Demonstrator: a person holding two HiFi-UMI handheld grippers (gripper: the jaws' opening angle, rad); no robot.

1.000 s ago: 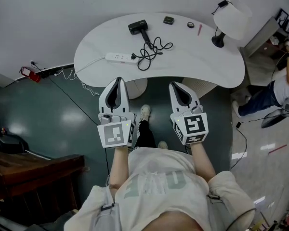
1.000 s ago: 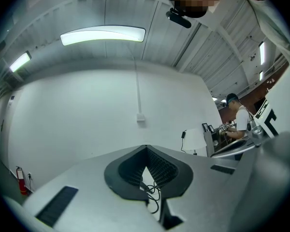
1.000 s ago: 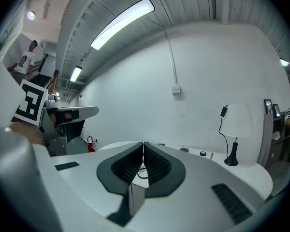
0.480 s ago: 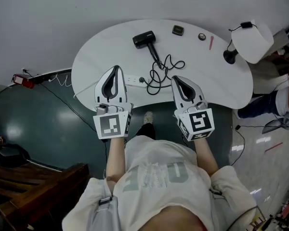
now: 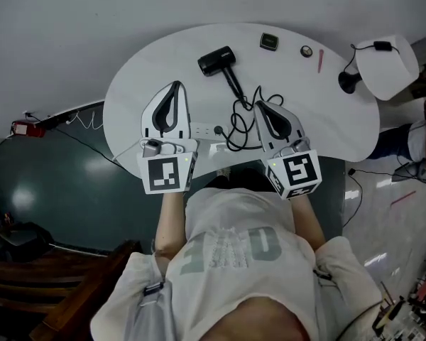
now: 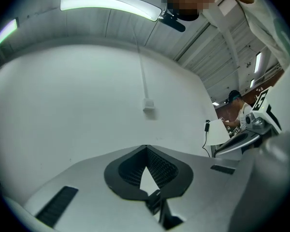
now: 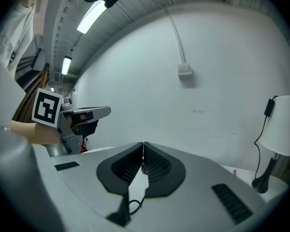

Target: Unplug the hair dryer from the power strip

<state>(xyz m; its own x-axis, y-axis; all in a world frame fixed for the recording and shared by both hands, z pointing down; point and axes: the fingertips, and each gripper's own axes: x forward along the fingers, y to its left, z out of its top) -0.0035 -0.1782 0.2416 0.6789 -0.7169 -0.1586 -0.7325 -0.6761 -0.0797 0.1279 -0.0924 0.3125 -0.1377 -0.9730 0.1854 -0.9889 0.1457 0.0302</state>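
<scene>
A black hair dryer [image 5: 217, 60] lies toward the back of the white kidney-shaped table [image 5: 319, 119]. Its black cord [image 5: 243, 116] loops in a tangle toward the white power strip [image 5: 206, 129] near the front edge, where a plug sits. My left gripper [image 5: 175, 85] hangs shut over the table just left of the strip, with nothing in it. My right gripper [image 5: 257, 105] is shut too, its tip over the cord tangle. In the right gripper view a bit of cord [image 7: 133, 206] shows below the closed jaws [image 7: 143, 144]. The left gripper view shows only wall past the shut tips [image 6: 146, 147].
A white lamp [image 5: 385, 66] stands at the table's right end. A small dark box [image 5: 269, 41], a round item [image 5: 307, 50] and a red pen [image 5: 319, 60] lie along the back edge. A white cable [image 5: 85, 119] runs off the table's left side to the floor.
Both grippers have come forward from in front of the table to over its front part, beside the power strip and cord. Both stayed shut.
</scene>
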